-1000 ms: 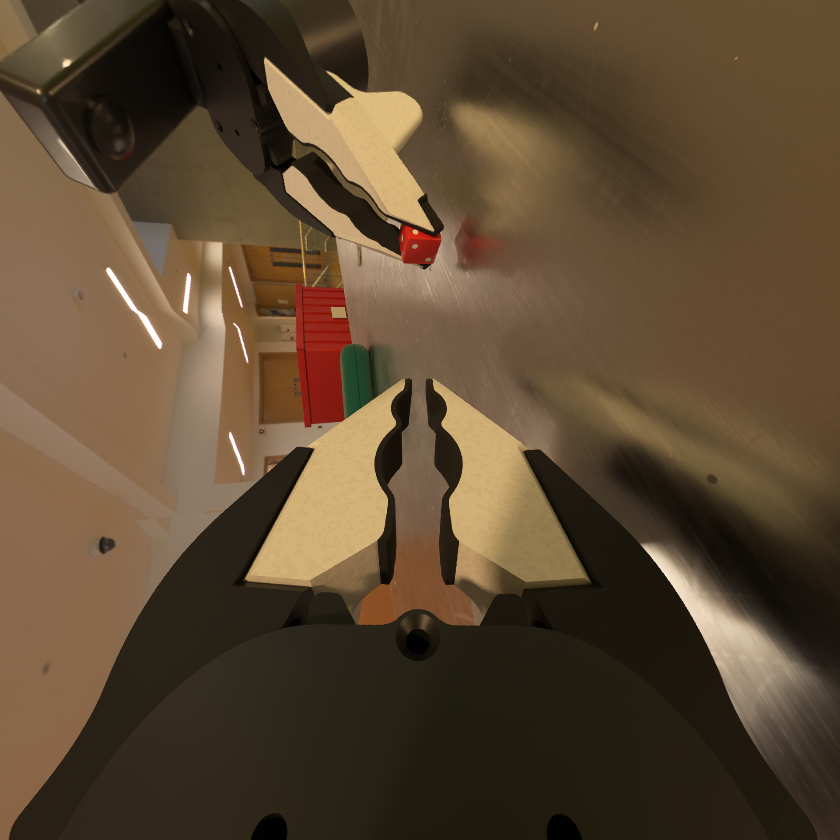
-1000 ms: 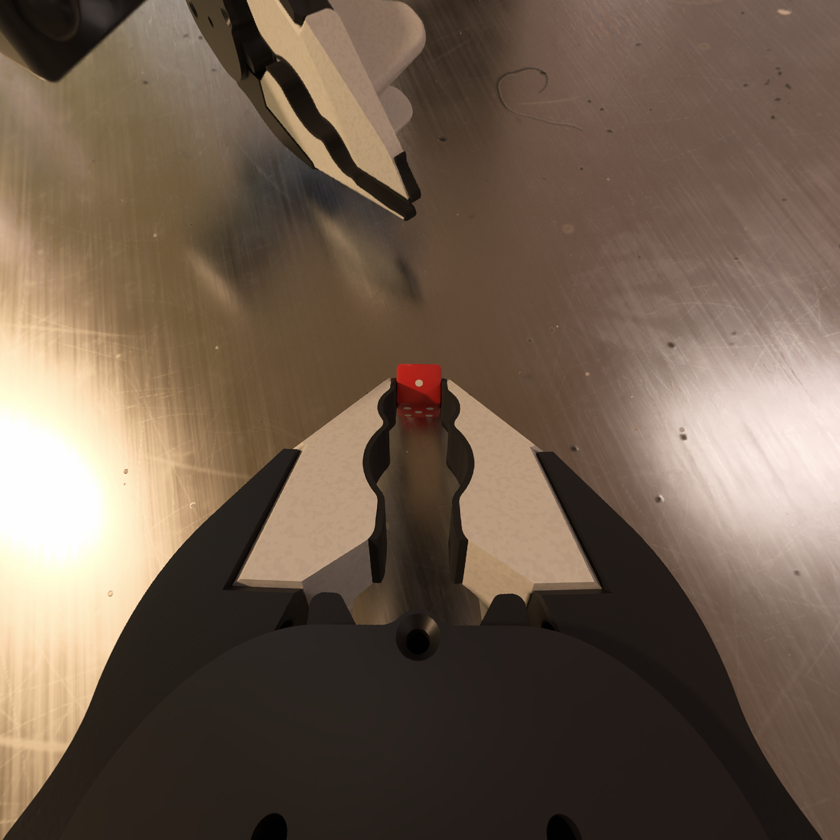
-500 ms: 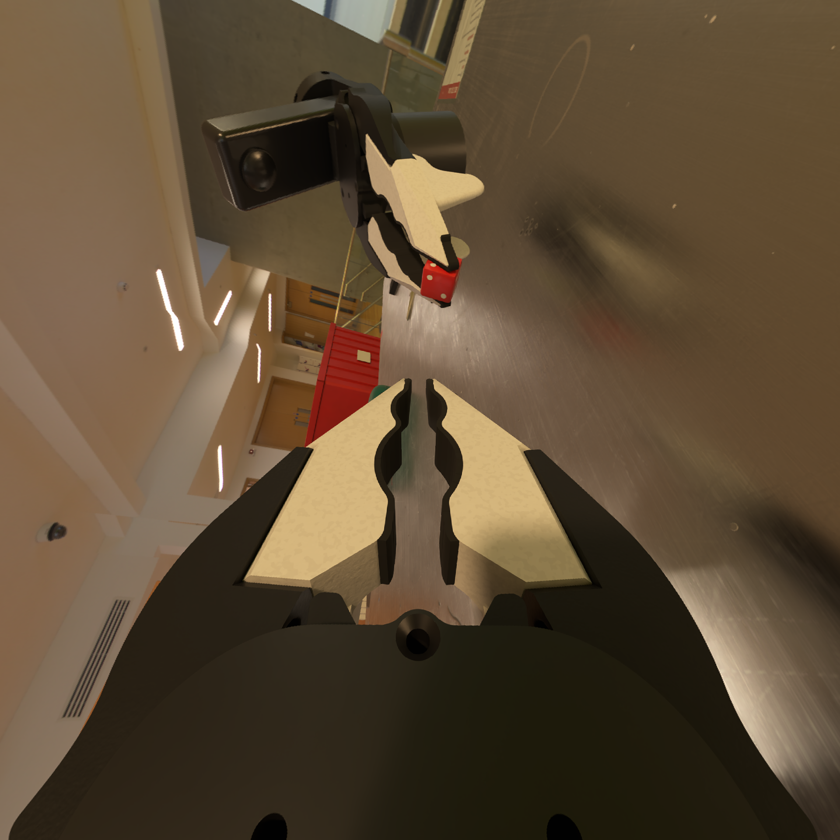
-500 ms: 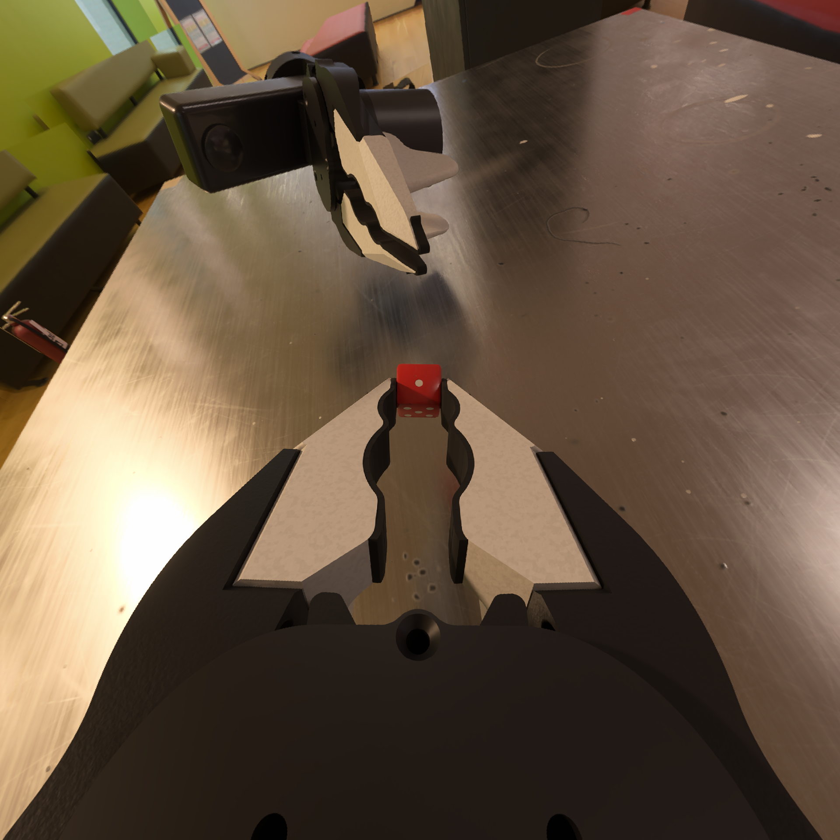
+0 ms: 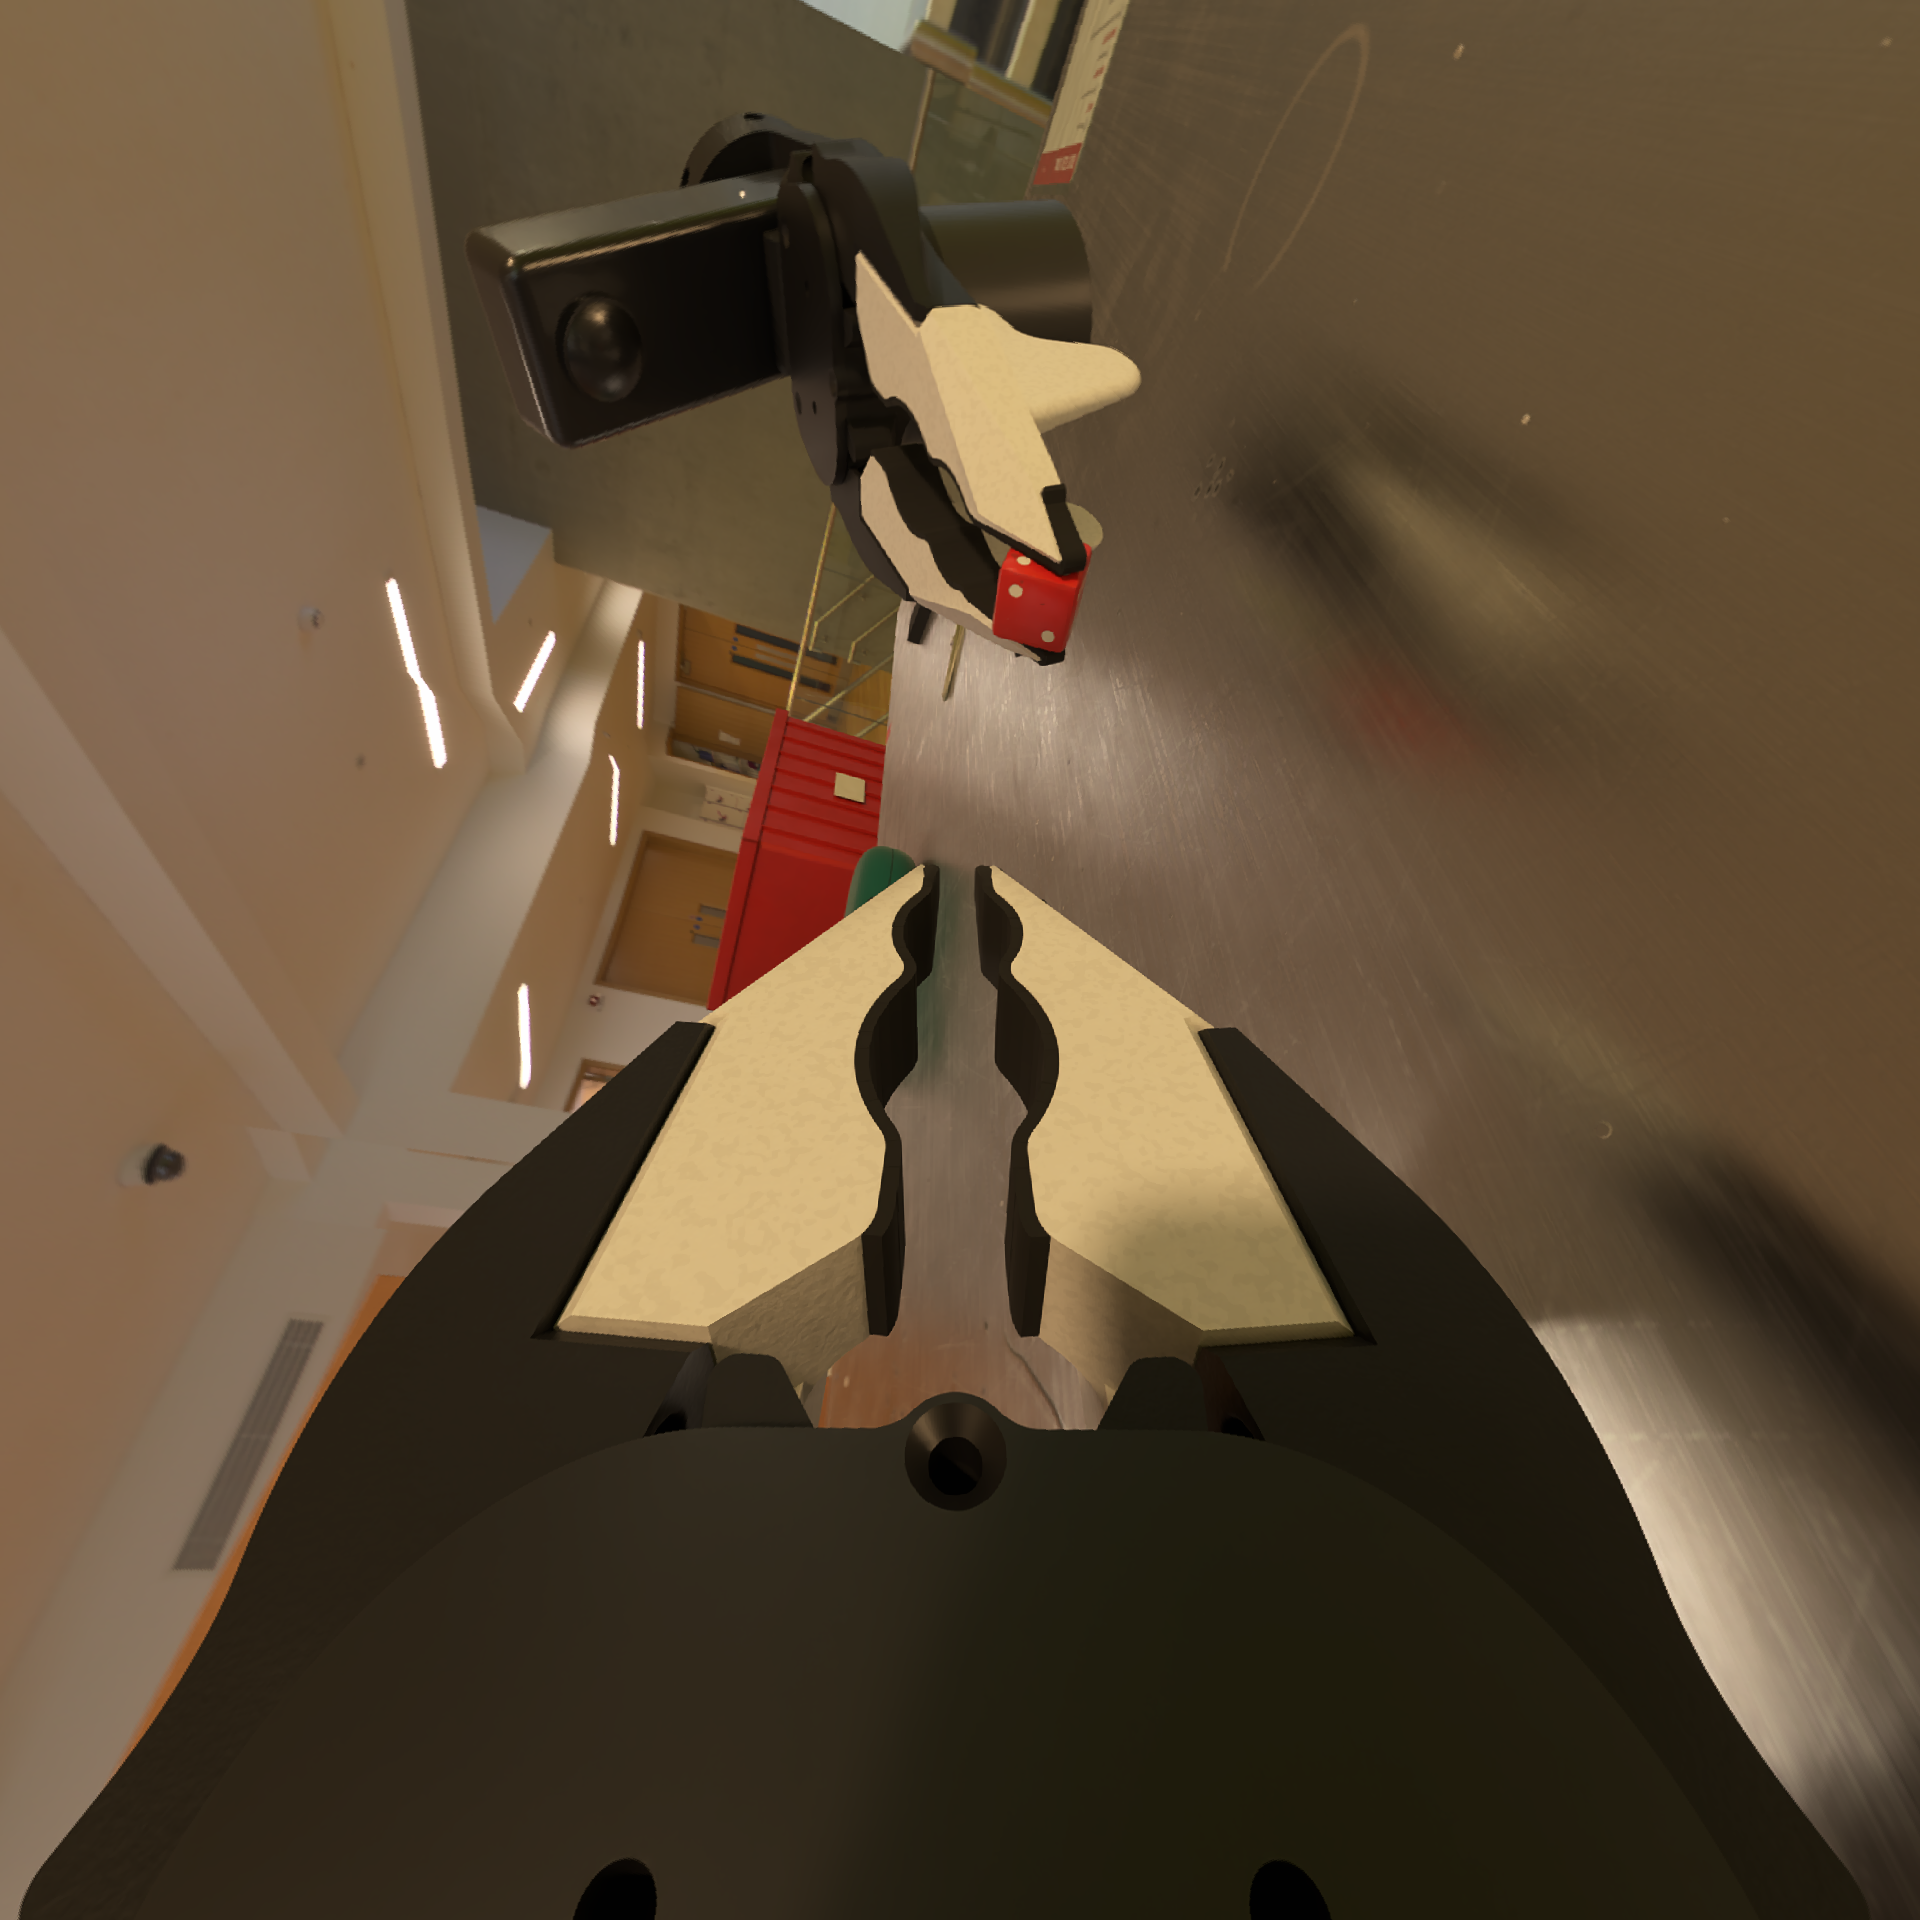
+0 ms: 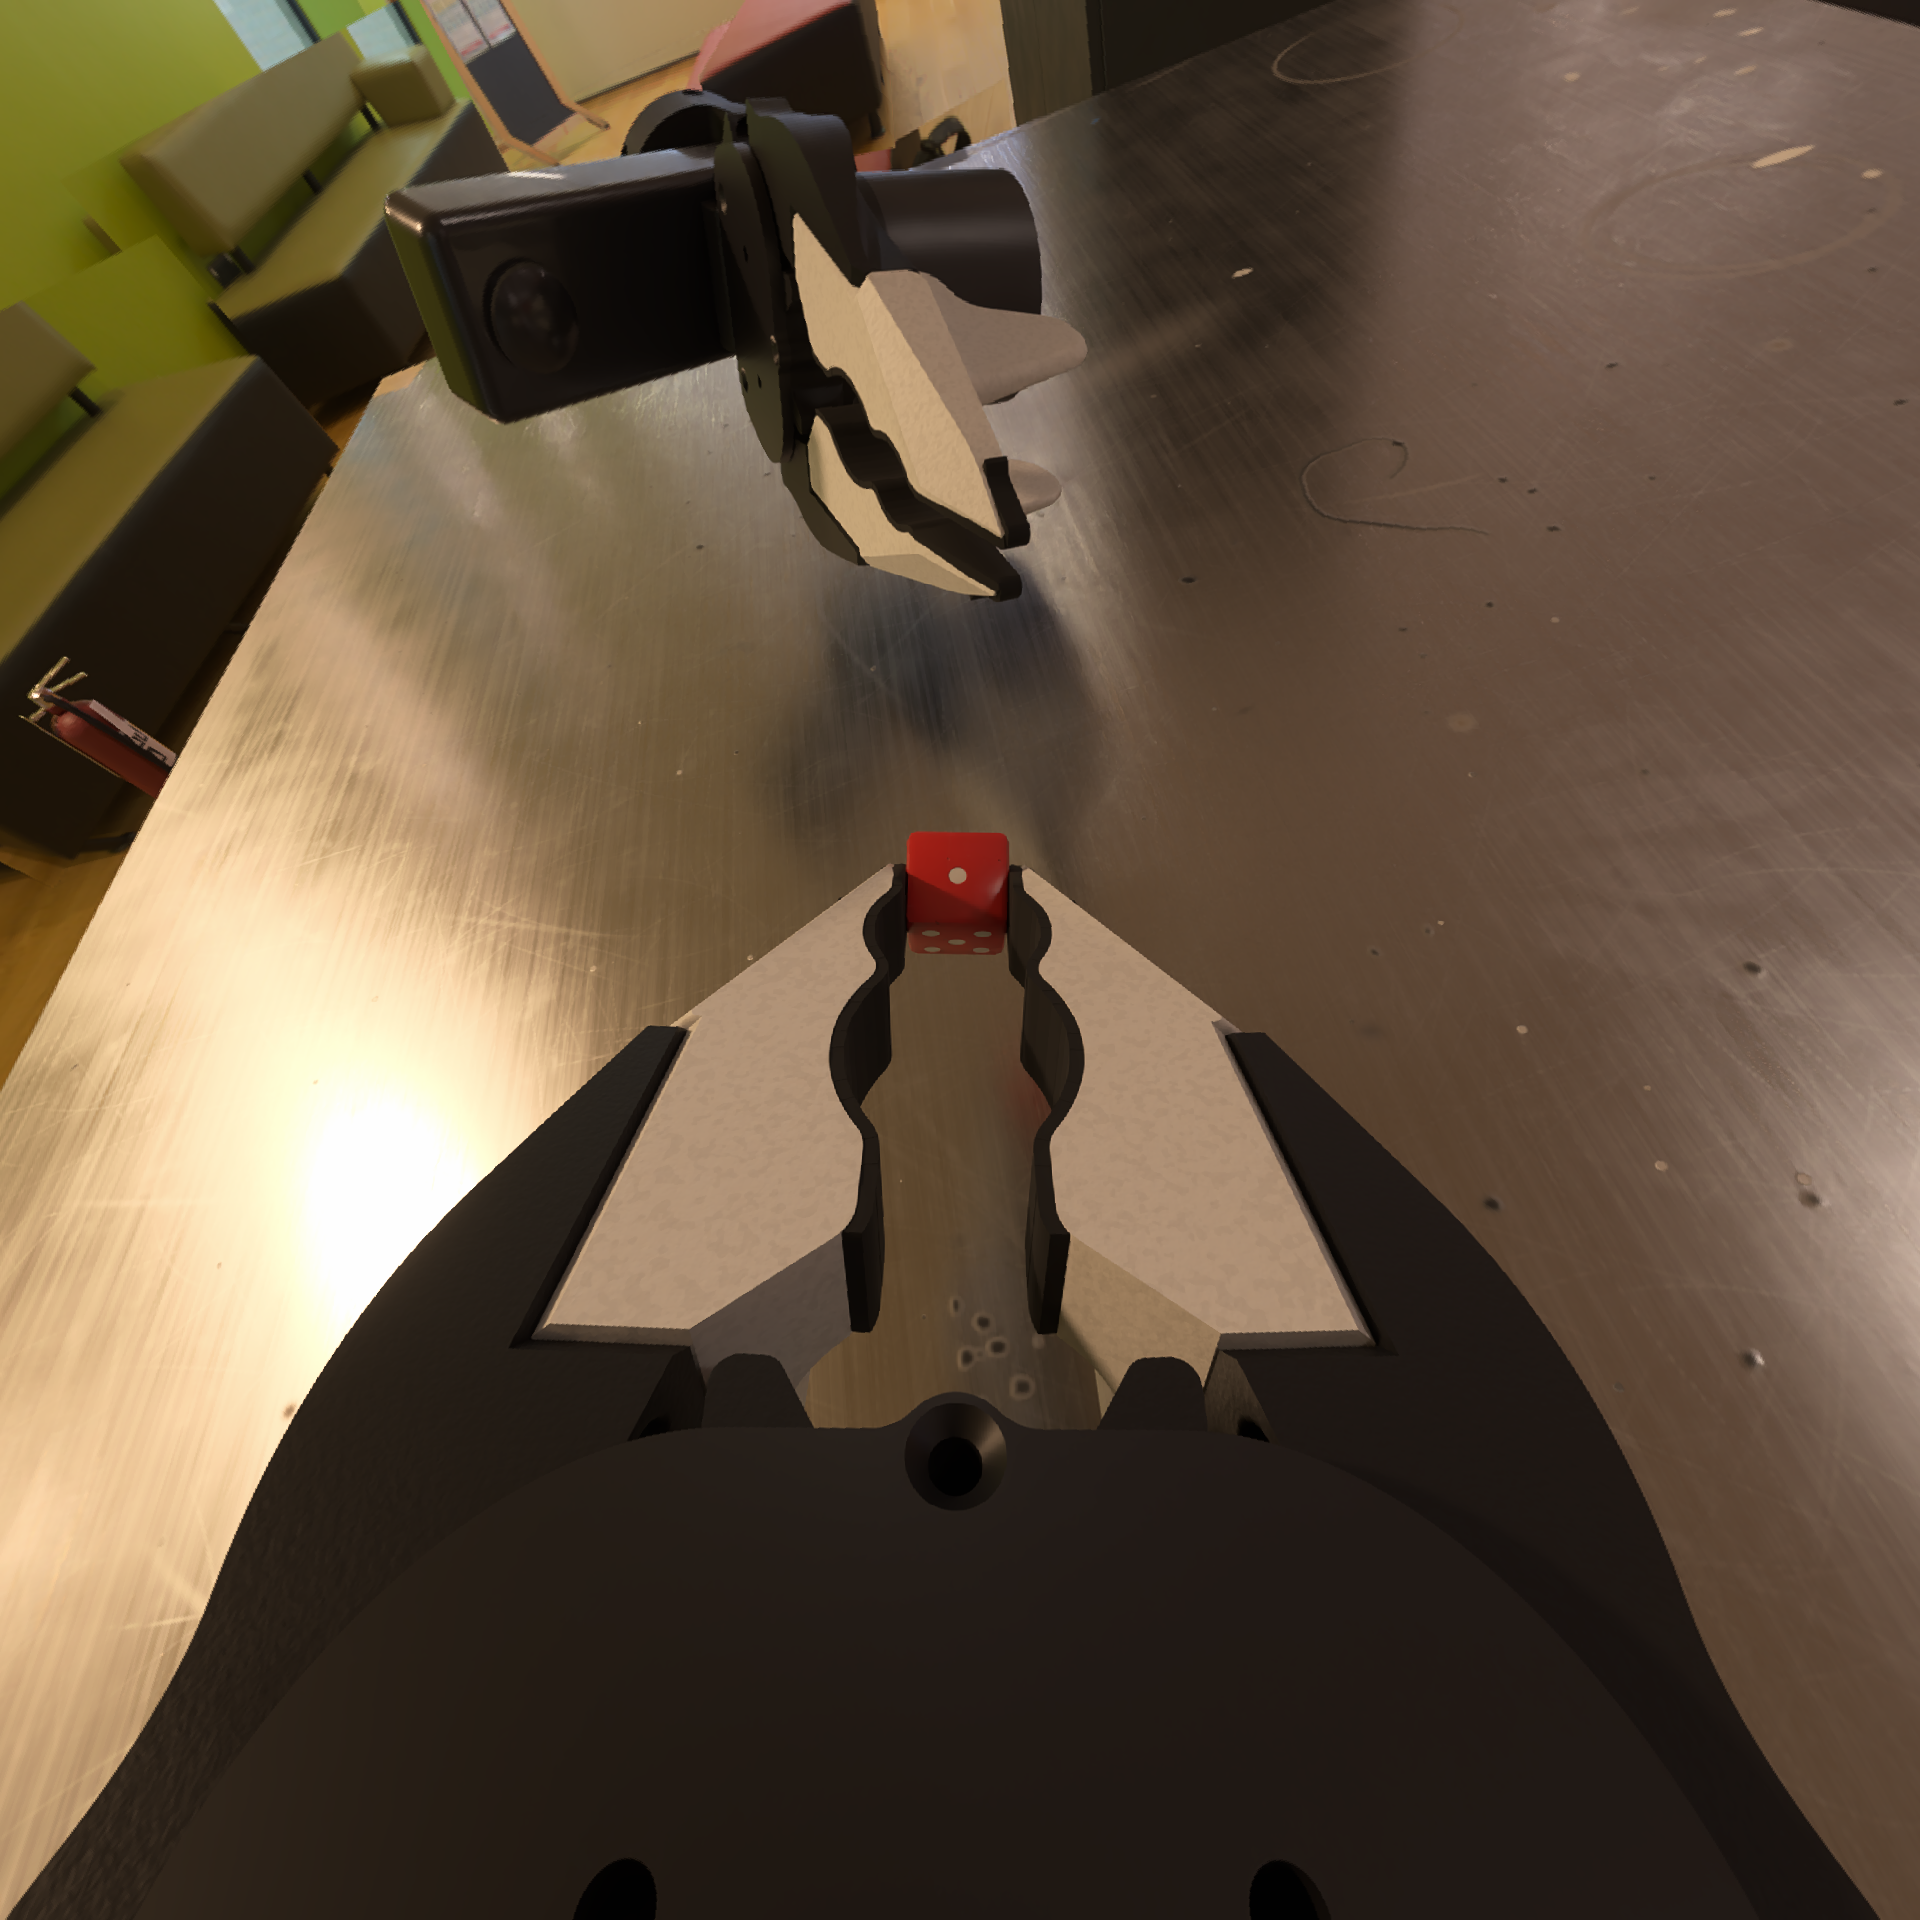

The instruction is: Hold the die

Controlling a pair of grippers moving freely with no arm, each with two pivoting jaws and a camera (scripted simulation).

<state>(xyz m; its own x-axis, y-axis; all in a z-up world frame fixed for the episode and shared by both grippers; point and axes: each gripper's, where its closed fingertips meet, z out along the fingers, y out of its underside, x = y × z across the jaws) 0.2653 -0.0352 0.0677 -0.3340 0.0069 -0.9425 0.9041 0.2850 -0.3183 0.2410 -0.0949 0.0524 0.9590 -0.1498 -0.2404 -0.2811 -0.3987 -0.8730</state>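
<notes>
A small red die point(image 6: 957, 883) with white pips is clamped between the tips of my right gripper point(image 6: 957, 896), held in the air above the steel table point(image 6: 1455, 935). In the left wrist view the same die point(image 5: 1035, 608) shows in the right gripper point(image 5: 1039, 582) ahead and above. My left gripper point(image 5: 954, 883) is shut with a thin gap and holds nothing. It also shows in the right wrist view point(image 6: 1003, 551), hovering above the table beyond the die, tips pointing down toward it.
The brushed steel table point(image 5: 1455, 1039) fills the right of the left wrist view, which is rolled on its side. A red cabinet point(image 5: 805, 831) stands in the room beyond. Dark benches point(image 6: 125, 540) and a green wall lie past the table's left edge.
The right gripper has lifted the die well up off the table and tilted its view up, showing the room. The two grippers have drawn apart a little, then slightly closer again.
</notes>
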